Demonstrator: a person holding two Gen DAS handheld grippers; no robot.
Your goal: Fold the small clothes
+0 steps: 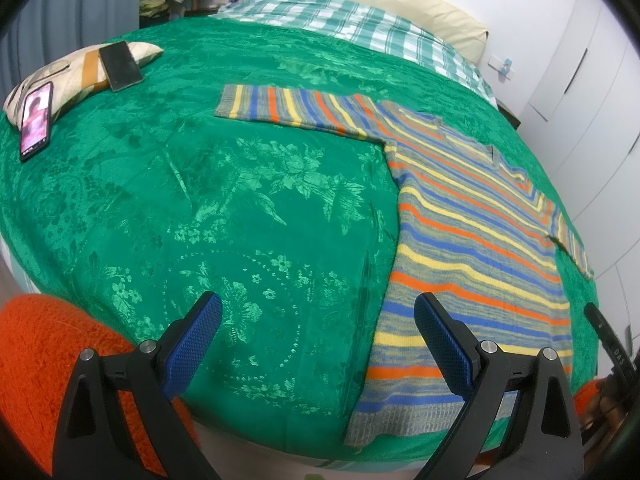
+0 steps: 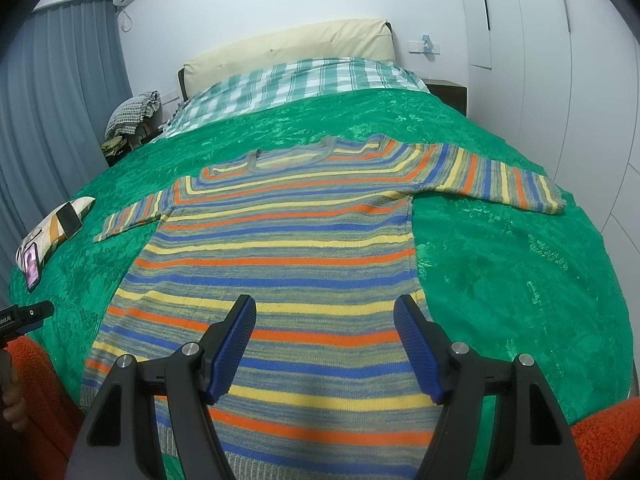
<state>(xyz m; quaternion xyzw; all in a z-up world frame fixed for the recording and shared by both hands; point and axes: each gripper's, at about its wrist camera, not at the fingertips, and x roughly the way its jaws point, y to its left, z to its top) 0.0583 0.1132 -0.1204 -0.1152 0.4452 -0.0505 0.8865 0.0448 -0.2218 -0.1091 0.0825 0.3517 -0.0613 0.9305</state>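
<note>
A striped knit sweater in blue, yellow, orange and grey lies flat on the green bedspread, both sleeves spread out, hem toward me. My right gripper hangs open above the lower body of the sweater, nothing between its blue pads. In the left wrist view the sweater fills the right side, one sleeve reaching left. My left gripper is open over the bedspread beside the sweater's left hem edge; its right finger overlaps the hem in the picture.
A small cushion at the bed's left edge carries two phones, one dark and one lit. A checked blanket and a cream headboard lie beyond. Orange fuzzy sleeves show at the near edge. White wardrobe doors stand at the right.
</note>
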